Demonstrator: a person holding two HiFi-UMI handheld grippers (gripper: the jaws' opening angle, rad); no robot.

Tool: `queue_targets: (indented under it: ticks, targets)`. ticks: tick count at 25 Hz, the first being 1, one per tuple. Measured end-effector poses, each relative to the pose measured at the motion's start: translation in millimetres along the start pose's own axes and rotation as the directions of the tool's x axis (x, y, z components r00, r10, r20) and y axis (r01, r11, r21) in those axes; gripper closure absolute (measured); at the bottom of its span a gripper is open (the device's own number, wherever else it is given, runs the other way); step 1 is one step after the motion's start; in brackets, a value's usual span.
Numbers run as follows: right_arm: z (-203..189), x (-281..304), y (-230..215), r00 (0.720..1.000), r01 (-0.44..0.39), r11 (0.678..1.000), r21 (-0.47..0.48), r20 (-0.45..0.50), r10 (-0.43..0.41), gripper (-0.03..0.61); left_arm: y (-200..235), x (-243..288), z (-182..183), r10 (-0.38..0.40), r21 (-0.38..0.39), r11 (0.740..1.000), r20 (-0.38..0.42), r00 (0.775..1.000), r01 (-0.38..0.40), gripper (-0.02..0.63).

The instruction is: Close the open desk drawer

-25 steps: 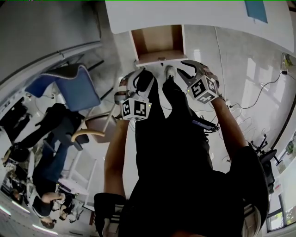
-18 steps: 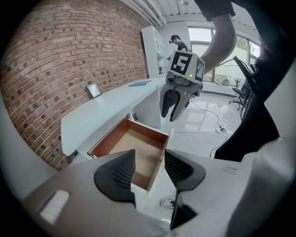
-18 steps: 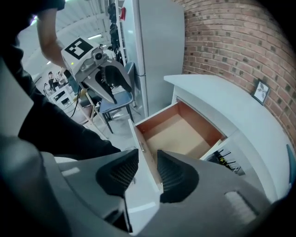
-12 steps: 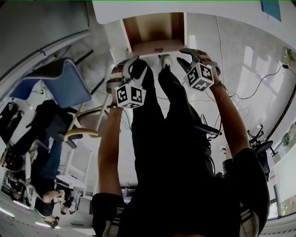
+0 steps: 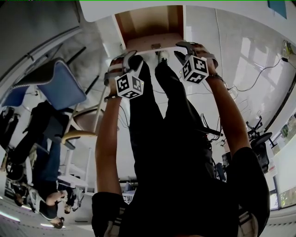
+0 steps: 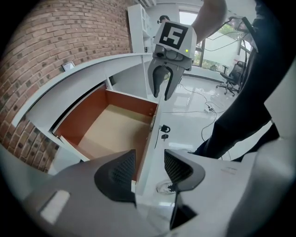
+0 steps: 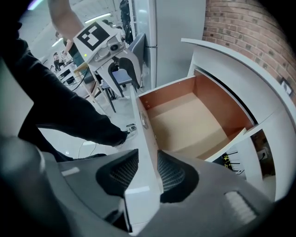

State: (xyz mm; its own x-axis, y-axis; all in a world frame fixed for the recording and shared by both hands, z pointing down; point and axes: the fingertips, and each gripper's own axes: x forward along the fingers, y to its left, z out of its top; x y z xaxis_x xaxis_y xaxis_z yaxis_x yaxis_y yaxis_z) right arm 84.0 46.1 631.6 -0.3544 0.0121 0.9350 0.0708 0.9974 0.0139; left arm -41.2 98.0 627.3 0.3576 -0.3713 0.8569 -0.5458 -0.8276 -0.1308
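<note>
The desk drawer [image 5: 148, 23] stands pulled out from under the white desk [image 5: 106, 9], its wooden inside [image 6: 111, 129] bare. Its white front panel [image 6: 150, 139] carries a lock with keys [image 6: 163, 131]. My left gripper [image 5: 121, 58] straddles the panel's top edge at one end [image 6: 149, 170], with a gap left beside the pads. My right gripper [image 5: 182, 46] straddles the other end [image 7: 148, 172], and its pads hug the panel [image 7: 143, 139]. Each gripper shows in the other's view, the right gripper [image 6: 165, 85] and the left gripper [image 7: 121, 55].
The person's dark-clad legs [image 5: 162, 115] stand just before the drawer. A blue chair [image 5: 60, 85] is at the left, with seated people [image 5: 27, 139] beyond it. Cables [image 5: 259, 81] and an office chair [image 5: 256, 134] lie at the right. A brick wall [image 6: 55, 41] backs the desk.
Both grippers have moved forward from just short of the drawer front onto its top edge. The drawer has slid up in the head view; it looks as far out as before.
</note>
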Motion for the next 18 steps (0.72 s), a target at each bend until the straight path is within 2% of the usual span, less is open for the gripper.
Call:
queue_targets:
  ticks: [4,8,14,18]
  targets:
    - [-5.8,11.3,4.0,1.0,-0.006,1.0,-0.008,-0.026,0.006,0.449,-1.9,10.8,-7.6,-0.01,0.001,1.0,-0.02,1.0,0.01,0.408]
    - [-8.2,15.5,1.0,1.0,-0.015,1.0,0.007,-0.025,0.015,0.486,4.0,17.3,-10.6,-0.006,-0.014,1.0,-0.036,0.999,0.006,0.426]
    - [-8.6,14.8,0.2,0.999,-0.033,0.999,0.029,-0.008,0.033,0.488,7.2,23.7,-15.6,-0.021,-0.042,0.999,-0.045,0.999,0.019,0.5]
    - [-7.8,14.9,1.0,1.0,-0.013,1.0,-0.019,-0.013,0.013,0.497,7.7,22.5,-16.2,-0.01,-0.065,0.998,-0.039,0.999,0.007,0.5]
